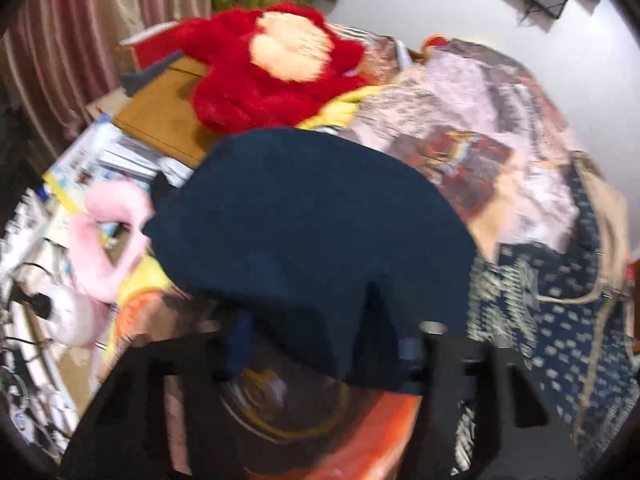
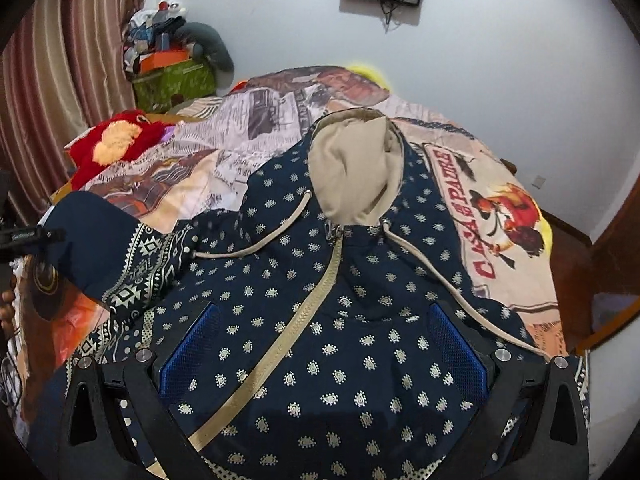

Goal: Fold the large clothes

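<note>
Navy hoodie (image 2: 320, 300) edge, left fingers (image 1: 320, 344) clamped

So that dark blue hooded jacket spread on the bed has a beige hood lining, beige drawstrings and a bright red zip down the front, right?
Not quite: the zip is beige, not red, matching the hood lining and the drawstrings. The right wrist view shows this clearly, with the dark blue hooded jacket spread on the bed.

Left wrist view motion-blurred throughout. Navy sleeve (image 1: 312, 232) drapes over left gripper (image 1: 320, 360), fingers mostly hidden. Hoodie (image 2: 320, 320) hem cut off by right view's lower edge.
</note>
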{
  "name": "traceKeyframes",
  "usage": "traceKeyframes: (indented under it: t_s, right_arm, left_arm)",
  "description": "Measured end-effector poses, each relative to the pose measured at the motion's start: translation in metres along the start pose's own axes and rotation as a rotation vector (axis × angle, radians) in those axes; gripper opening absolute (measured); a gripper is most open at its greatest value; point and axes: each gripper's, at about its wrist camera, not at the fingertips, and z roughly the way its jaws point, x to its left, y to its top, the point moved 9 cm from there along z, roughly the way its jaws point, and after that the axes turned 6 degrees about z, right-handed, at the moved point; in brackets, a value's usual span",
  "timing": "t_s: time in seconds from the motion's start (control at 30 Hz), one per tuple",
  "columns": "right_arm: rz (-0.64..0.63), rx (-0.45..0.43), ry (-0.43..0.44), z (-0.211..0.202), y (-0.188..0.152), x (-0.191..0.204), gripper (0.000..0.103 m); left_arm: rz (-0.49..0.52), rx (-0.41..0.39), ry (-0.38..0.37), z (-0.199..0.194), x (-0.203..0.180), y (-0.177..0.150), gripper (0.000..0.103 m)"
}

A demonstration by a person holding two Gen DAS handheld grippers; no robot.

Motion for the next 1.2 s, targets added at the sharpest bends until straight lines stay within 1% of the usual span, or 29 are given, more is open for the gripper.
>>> traceKeyframes:
  t_s: [0.03,0.07,0.1,0.23,0.3,0.47,0.5,0.57,0.63,0.73,0.8,0.87,0.97,1.0,1.07,1.17,1.2]
  right_arm:
    - [-0.003,0.001,0.002,0.001,-0.001,0.0,0.103]
    - [-0.004,0.002,0.004,0.001,-0.001,0.0,0.103]
    - [-0.005,0.001,0.004,0.001,-0.002,0.0,0.103]
    - [0.005,-0.001,0.005,-0.002,-0.001,-0.005,0.103]
    - [0.016,-0.005,0.009,-0.006,0.001,-0.009,0.103]
    - [0.03,-0.031,0.004,-0.024,0.005,-0.019,0.103]
    - [0.031,-0.034,0.002,-0.027,0.006,-0.022,0.103]
    - [0.039,-0.041,0.002,-0.035,0.007,-0.028,0.103]
    - [0.061,-0.051,0.007,-0.046,0.007,-0.036,0.103]
    - [0.094,-0.059,0.016,-0.06,0.007,-0.052,0.103]
    - [0.113,-0.066,0.016,-0.07,0.006,-0.064,0.103]
    - [0.124,-0.075,0.006,-0.08,0.004,-0.076,0.103]
    - [0.14,-0.084,-0.012,-0.095,-0.001,-0.095,0.103]
    - [0.148,-0.085,-0.017,-0.1,-0.003,-0.102,0.103]
    - [0.164,-0.085,-0.028,-0.107,-0.008,-0.115,0.103]
    - [0.19,-0.079,-0.042,-0.114,-0.017,-0.133,0.103]
    - [0.199,-0.074,-0.046,-0.116,-0.02,-0.139,0.103]
  left_arm:
    - [0.005,-0.012,0.014,-0.001,0.002,0.004,0.033]
    - [0.015,-0.021,0.033,-0.002,0.002,0.007,0.017]
    - [0.028,-0.023,0.055,-0.004,0.005,0.01,0.006]
    - [0.081,-0.047,0.102,-0.012,0.002,0.019,0.003]
    - [0.107,-0.077,0.102,-0.026,-0.006,0.026,0.003]
    - [0.159,-0.175,0.015,-0.077,-0.042,0.053,0.003]
    - [0.184,-0.207,-0.006,-0.093,-0.056,0.06,0.003]
    - [0.218,-0.248,-0.043,-0.114,-0.08,0.07,0.003]
    - [0.26,-0.286,-0.096,-0.137,-0.112,0.077,0.003]
    - [0.317,-0.312,-0.175,-0.159,-0.162,0.078,0.003]
    - [0.367,-0.327,-0.216,-0.169,-0.198,0.073,0.003]
    - [0.441,-0.339,-0.251,-0.177,-0.241,0.063,0.003]
    - [0.532,-0.327,-0.299,-0.175,-0.293,0.036,0.003]
    - [0.567,-0.31,-0.322,-0.171,-0.314,0.021,0.003]
    - [0.616,-0.268,-0.357,-0.161,-0.34,-0.005,0.003]
    - [0.681,-0.174,-0.397,-0.138,-0.373,-0.043,0.003]
    - [0.703,-0.125,-0.417,-0.128,-0.384,-0.061,0.003]
